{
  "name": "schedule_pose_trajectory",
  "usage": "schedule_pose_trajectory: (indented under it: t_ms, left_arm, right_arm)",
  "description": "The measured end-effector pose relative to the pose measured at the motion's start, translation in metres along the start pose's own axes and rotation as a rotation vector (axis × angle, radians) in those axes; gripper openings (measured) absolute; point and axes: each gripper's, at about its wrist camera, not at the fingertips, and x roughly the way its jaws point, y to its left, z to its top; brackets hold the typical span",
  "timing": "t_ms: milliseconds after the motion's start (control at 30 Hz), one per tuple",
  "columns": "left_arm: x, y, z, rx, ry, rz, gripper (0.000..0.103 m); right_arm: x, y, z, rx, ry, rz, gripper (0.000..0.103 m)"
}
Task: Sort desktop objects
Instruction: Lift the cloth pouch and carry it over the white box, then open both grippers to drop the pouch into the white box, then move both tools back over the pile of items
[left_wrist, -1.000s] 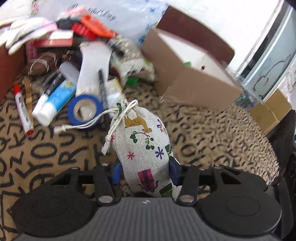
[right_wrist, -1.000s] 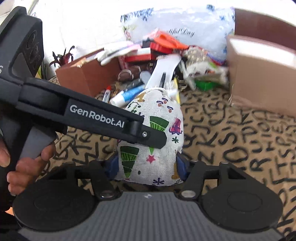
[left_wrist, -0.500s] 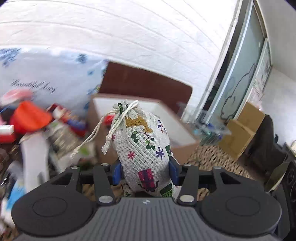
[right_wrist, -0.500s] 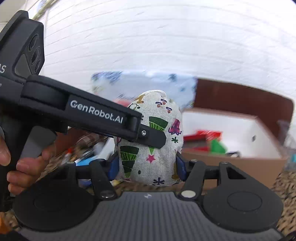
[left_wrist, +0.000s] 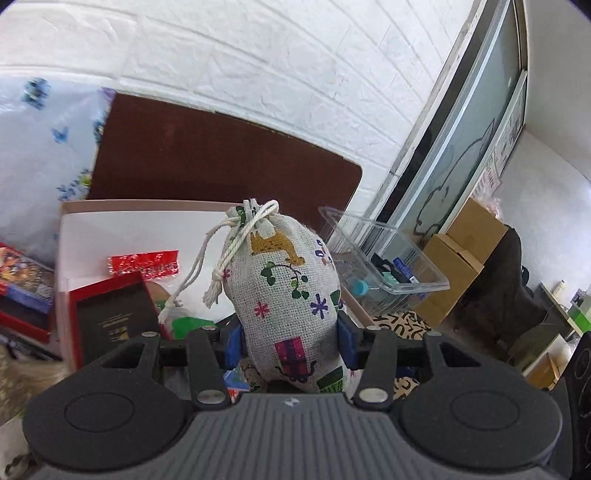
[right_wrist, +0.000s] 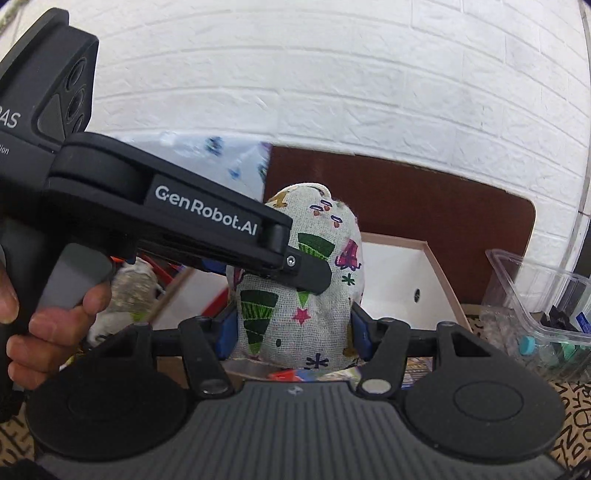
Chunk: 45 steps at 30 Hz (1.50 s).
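Note:
A printed linen drawstring pouch (left_wrist: 288, 295) stands upright between the blue pads of my left gripper (left_wrist: 290, 341), which is shut on it. In the right wrist view the same pouch (right_wrist: 317, 306) sits pinched between the pads of my right gripper (right_wrist: 291, 332), with the left gripper's finger (right_wrist: 306, 271) lying across its front. The pouch hangs above an open white-lined cardboard box (left_wrist: 110, 221) with a brown lid. Inside the box lie a red packet (left_wrist: 144, 262) and a red-edged dark booklet (left_wrist: 110, 317).
A clear plastic tub (left_wrist: 384, 258) with small items stands right of the box, also seen in the right wrist view (right_wrist: 535, 295). A flowered plastic bag (left_wrist: 37, 147) leans at the left. Cardboard boxes (left_wrist: 465, 251) stand by the window. A hand (right_wrist: 55, 332) holds the left gripper's handle.
Both grippers rose with the pouch and swung right, from over the clutter pile on the patterned cloth to above the open box. The grip on the pouch stayed the same.

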Motion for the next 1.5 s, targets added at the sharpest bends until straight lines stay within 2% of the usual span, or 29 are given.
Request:
schedule_pose_trajectory:
  t_ms: [200, 267, 333, 367, 400, 433, 533, 700, 1000, 1167, 1267, 1400, 1500]
  left_arm:
    - [0.051, 0.012, 0.018, -0.017, 0.026, -0.009, 0.052]
    - [0.066, 0.018, 0.023, -0.016, 0.023, 0.008, 0.056]
    - [0.083, 0.022, 0.028, -0.021, 0.064, 0.078, 0.095]
    - [0.087, 0.023, 0.028, -0.027, 0.086, 0.130, 0.097]
    - [0.088, 0.026, 0.026, -0.035, 0.094, 0.158, 0.097]
    - [0.086, 0.028, 0.023, -0.032, 0.099, 0.150, 0.097]
    - [0.080, 0.036, 0.014, -0.030, 0.102, 0.107, 0.097]
    - [0.064, 0.034, 0.008, -0.041, 0.112, 0.121, 0.097]
    - [-0.007, 0.005, -0.013, 0.039, 0.032, 0.131, 0.097]
    - [-0.061, 0.003, -0.047, 0.012, 0.001, 0.152, 0.097]
    - [-0.091, 0.005, -0.070, 0.002, 0.000, 0.194, 0.097]
    - [-0.133, 0.013, -0.098, -0.033, -0.031, 0.246, 0.097]
    - [-0.160, 0.024, -0.119, -0.083, -0.053, 0.252, 0.097]
  right_arm:
    - [0.039, -0.036, -0.002, -0.015, 0.053, -0.031, 0.058]
    - [0.048, -0.045, -0.002, -0.040, 0.061, -0.052, 0.058]
    - [0.076, -0.051, -0.001, -0.087, 0.113, -0.103, 0.064]
    - [0.087, -0.051, -0.005, -0.115, 0.166, -0.129, 0.068]
    - [0.097, -0.050, -0.007, -0.135, 0.209, -0.157, 0.076]
    - [0.101, -0.048, -0.010, -0.152, 0.218, -0.177, 0.081]
    - [0.093, -0.043, -0.017, -0.162, 0.196, -0.161, 0.084]
    - [0.069, -0.038, -0.023, -0.076, 0.157, -0.169, 0.085]
    - [0.010, -0.021, -0.024, 0.014, 0.100, -0.160, 0.089]
    - [-0.029, 0.009, -0.026, 0.022, 0.087, -0.112, 0.090]
    - [-0.046, 0.033, -0.027, 0.029, 0.097, -0.084, 0.094]
    - [-0.061, 0.068, -0.034, 0.021, 0.119, -0.040, 0.094]
    - [-0.068, 0.092, -0.041, 0.020, 0.129, -0.016, 0.095]
